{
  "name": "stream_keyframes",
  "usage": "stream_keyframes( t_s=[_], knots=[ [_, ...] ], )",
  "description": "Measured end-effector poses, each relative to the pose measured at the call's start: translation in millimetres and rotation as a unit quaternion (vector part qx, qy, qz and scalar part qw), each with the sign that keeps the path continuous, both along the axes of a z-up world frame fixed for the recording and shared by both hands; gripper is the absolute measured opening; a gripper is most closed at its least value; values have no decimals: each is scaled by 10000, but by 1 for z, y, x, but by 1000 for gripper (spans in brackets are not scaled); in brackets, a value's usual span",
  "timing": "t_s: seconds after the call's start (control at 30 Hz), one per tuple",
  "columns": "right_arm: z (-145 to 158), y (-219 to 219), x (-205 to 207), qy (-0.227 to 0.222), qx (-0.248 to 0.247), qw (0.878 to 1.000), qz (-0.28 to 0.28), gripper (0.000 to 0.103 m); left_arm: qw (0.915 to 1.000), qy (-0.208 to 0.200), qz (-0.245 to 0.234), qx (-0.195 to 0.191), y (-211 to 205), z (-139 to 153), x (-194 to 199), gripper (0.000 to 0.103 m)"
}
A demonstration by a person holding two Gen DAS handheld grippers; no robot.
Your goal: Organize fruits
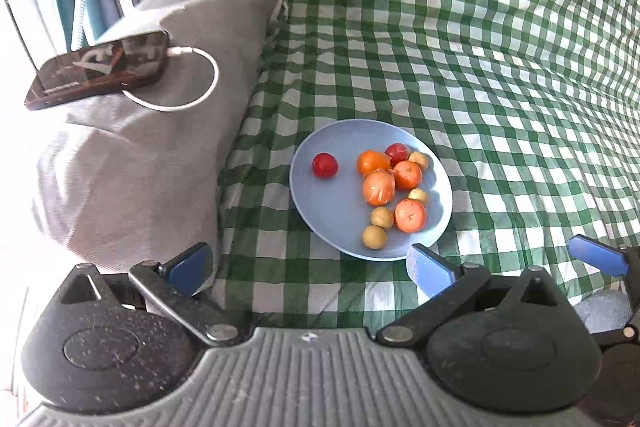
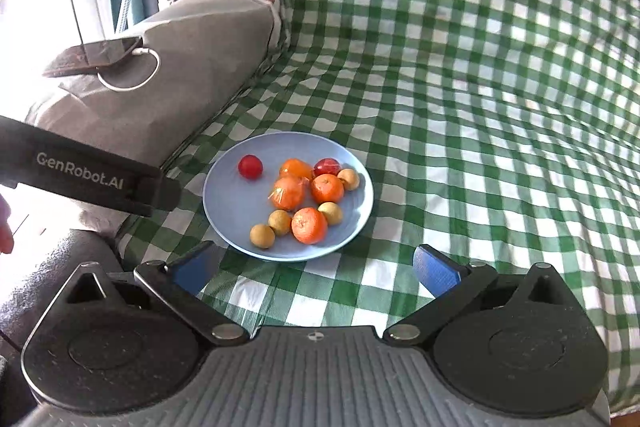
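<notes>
A light blue plate [image 1: 336, 211] [image 2: 228, 203] lies on a green checked cloth [image 1: 480, 67] [image 2: 460, 107]. It holds several fruits: a lone red one [image 1: 324, 165] [image 2: 250, 166] at the left, a second red one [image 1: 397, 153] [image 2: 327, 167], several oranges, one in clear wrap [image 1: 378, 187] [image 2: 287, 191], and several small yellow-brown round fruits [image 1: 374, 237] [image 2: 262, 235]. My left gripper [image 1: 310, 269] is open and empty just in front of the plate. My right gripper [image 2: 316, 269] is open and empty, also just in front of it.
A grey cushion [image 1: 132, 163] [image 2: 180, 67] stands left of the plate. A dark phone [image 1: 98, 69] [image 2: 94, 55] with a white charging cable [image 1: 188, 83] lies on it. The left gripper's black body [image 2: 88, 175] crosses the right wrist view at the left.
</notes>
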State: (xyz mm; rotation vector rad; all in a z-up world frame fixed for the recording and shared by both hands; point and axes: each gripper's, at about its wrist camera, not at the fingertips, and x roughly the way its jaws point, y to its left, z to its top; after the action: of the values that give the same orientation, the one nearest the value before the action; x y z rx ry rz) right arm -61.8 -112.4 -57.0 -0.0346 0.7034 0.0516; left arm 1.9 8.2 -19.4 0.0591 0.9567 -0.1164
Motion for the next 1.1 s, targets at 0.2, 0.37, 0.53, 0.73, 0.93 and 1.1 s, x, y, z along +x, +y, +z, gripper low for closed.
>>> stream_keyframes(
  t_s=[0.2, 0.37, 0.53, 0.73, 0.93, 1.1],
  knots=[
    [8, 1, -21, -220, -43, 9997, -67, 102, 9997, -167, 0, 188, -3, 12, -17, 103],
    [10, 2, -29, -279, -23, 9996, -81, 102, 9992, -178, -15, 345, -6, 14, -26, 103],
    [12, 0, -32, -334, -11, 9994, -101, 102, 9991, -201, -32, 384, -6, 14, -28, 103],
    [12, 0, -33, -348, 7, 9993, -111, 102, 9989, -196, -26, 416, -7, 15, -29, 103],
    [12, -1, -32, -358, 11, 9993, -134, 102, 9988, -171, -7, 461, -6, 15, -27, 103],
    [12, 0, -31, -365, 6, 9993, -116, 102, 9987, -150, -19, 481, -6, 14, -27, 103]
  ],
)
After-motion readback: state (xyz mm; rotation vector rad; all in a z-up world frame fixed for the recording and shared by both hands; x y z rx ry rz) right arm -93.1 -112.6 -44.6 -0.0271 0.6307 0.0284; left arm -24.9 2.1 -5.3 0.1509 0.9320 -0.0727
